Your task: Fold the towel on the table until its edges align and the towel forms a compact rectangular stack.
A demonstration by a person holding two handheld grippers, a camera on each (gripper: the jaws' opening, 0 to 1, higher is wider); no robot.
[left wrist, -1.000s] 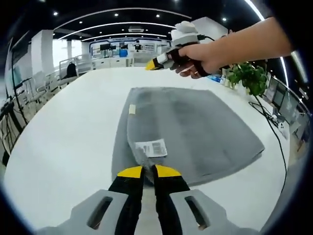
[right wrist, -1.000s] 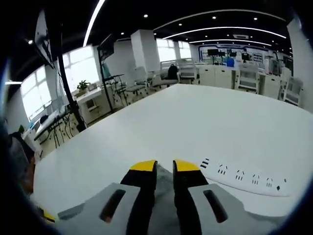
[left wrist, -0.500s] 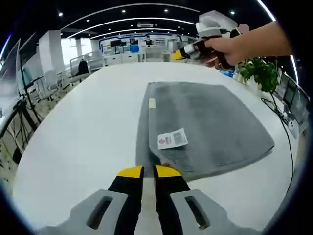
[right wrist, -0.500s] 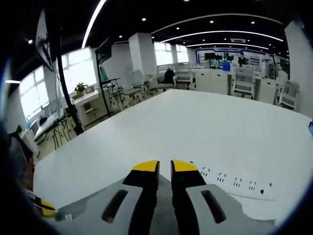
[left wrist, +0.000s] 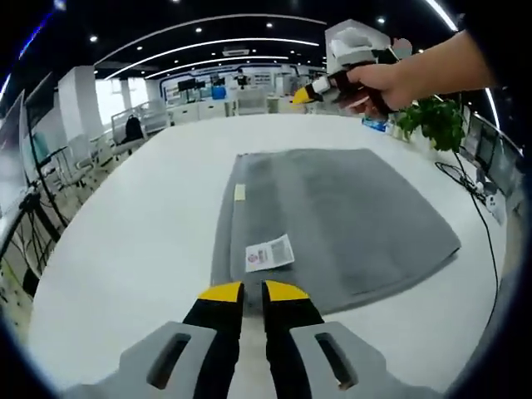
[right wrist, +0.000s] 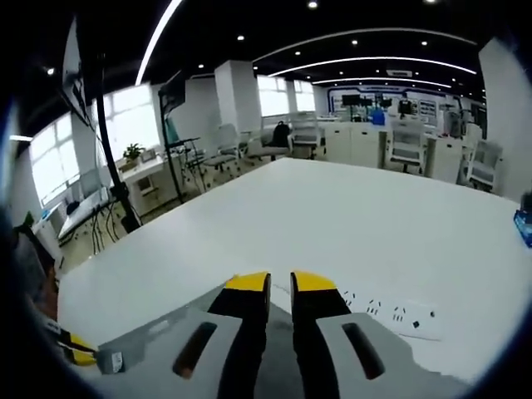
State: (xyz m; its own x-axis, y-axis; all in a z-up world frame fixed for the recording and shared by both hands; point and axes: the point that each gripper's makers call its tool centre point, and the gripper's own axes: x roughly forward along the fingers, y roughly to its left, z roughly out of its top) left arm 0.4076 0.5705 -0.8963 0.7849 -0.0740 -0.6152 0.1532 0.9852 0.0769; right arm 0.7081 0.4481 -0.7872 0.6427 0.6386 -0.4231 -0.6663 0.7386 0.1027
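Observation:
A grey towel [left wrist: 349, 216] lies folded flat on the white table [left wrist: 125, 241], with a white printed label [left wrist: 268, 253] and a small tag [left wrist: 239, 192] near its left fold. My left gripper [left wrist: 253, 293] sits at the towel's near edge, its yellow-tipped jaws closed on the fabric there. A hand holds my right gripper [left wrist: 302, 96] in the air above the towel's far edge, apart from the cloth. In the right gripper view my right gripper [right wrist: 280, 283] is shut with nothing held, and the towel [right wrist: 278, 357] lies below it.
A white power strip [right wrist: 391, 316] lies on the table beyond the towel. A potted plant [left wrist: 432, 125] and a black cable [left wrist: 474, 216] are at the table's right side. Desks and chairs [right wrist: 249, 145] stand beyond the table's edge.
The towel's near corner, drawn to a point at my left jaws earlier, now lies flatter and squarer. The right gripper has risen and drifted right along the far edge.

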